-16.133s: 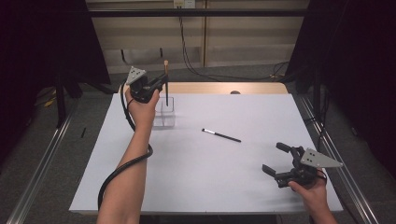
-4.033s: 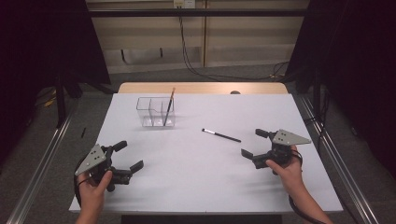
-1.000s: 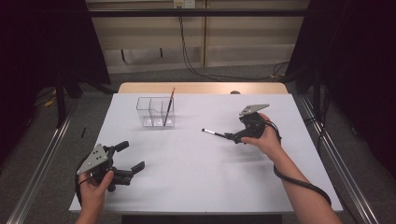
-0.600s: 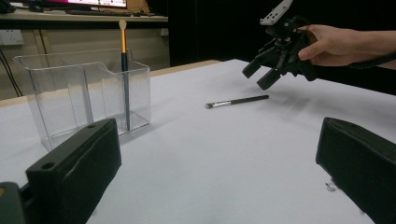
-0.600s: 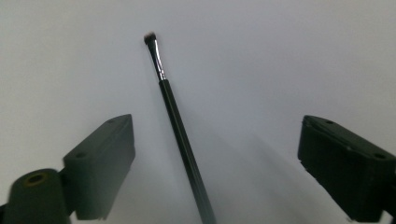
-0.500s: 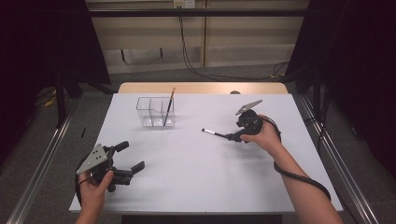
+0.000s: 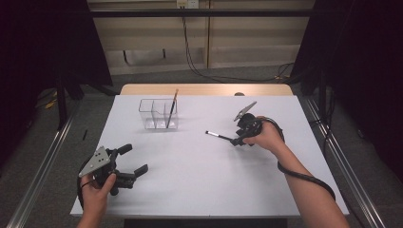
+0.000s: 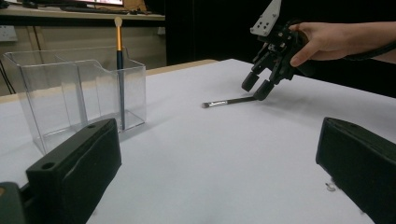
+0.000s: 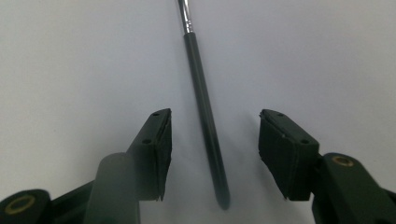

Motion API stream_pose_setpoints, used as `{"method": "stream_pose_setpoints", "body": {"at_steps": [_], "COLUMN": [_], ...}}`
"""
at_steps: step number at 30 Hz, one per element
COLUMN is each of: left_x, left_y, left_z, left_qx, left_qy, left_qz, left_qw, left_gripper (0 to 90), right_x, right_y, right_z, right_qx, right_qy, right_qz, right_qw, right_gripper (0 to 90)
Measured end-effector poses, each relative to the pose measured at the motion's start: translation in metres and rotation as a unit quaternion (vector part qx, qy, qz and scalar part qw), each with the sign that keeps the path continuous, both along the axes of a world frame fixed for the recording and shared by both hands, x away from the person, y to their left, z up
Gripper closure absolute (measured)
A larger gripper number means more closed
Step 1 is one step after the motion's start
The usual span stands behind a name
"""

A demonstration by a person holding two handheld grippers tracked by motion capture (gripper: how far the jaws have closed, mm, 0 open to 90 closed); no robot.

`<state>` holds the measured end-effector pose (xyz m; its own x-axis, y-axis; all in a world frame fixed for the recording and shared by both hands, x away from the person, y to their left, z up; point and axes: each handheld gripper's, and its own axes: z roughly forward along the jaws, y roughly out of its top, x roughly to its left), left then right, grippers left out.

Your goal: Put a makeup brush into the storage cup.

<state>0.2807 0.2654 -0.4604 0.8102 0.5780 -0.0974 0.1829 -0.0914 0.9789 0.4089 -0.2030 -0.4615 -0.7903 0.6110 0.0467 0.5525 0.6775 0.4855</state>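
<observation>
Brush (image 9: pixel 204 116) lying flat on the white bench (image 7: pixel 199 185), right of centre in the high view, its long axis running left to right with the bristle end pointing left, toward the clear holder (image 7: pixel 158 114). The right hand-held gripper (image 9: pixel 214 156) straddles its handle end, jaws apart and not yet touching, likely lined up to pinch it. At lower left, the left hand-held gripper (image 7: pixel 133 160) rests wide open and empty.

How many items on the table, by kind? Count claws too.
Brushes: 2, a dark one lying flat, one standing in the organizer
Clear organizer: 1
Claws: 2, left and right, both open
Total: 5
</observation>
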Motion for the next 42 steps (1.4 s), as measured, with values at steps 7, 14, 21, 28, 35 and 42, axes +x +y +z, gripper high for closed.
{"method": "stream_pose_setpoints", "body": {"at_steps": [7, 14, 21, 28, 35, 42], "left_x": [0.000, 0.000, 0.001, 0.001, 0.001, 0.001], "left_y": [0.000, -0.001, 0.000, -0.002, -0.002, 0.000], "left_z": [0.000, -0.001, -0.001, -0.001, -0.001, 0.000], "left_qx": [-0.002, -0.001, -0.001, 0.000, -0.002, -0.001], "left_qy": [0.001, 0.001, 0.003, 0.001, 0.000, 0.000], "left_qz": [-0.001, -0.004, 0.000, -0.001, -0.001, 0.001], "left_qw": [1.0000, 1.0000, 1.0000, 1.0000, 1.0000, 1.0000], "left_gripper": [0.2, 0.2, 0.2, 0.2, 0.2, 0.3], "right_x": [0.001, 0.005, 0.005, 0.003, 0.002, 0.000], "right_y": [0.006, 0.013, 0.017, 0.017, 0.016, 0.012], "right_z": [-0.002, 0.002, 0.002, 0.002, 0.002, 0.000], "right_qx": [-0.031, -0.053, -0.061, -0.060, -0.051, -0.030], "right_qy": [0.014, 0.029, 0.037, 0.035, 0.040, 0.034], "right_qz": [0.016, 0.012, -0.004, -0.021, -0.038, -0.054], "right_qw": [0.9993, 0.9981, 0.9975, 0.9974, 0.9971, 0.9975], "right_gripper": [53.4, 77.1, 82.7, 84.9, 85.1, 85.1]}}
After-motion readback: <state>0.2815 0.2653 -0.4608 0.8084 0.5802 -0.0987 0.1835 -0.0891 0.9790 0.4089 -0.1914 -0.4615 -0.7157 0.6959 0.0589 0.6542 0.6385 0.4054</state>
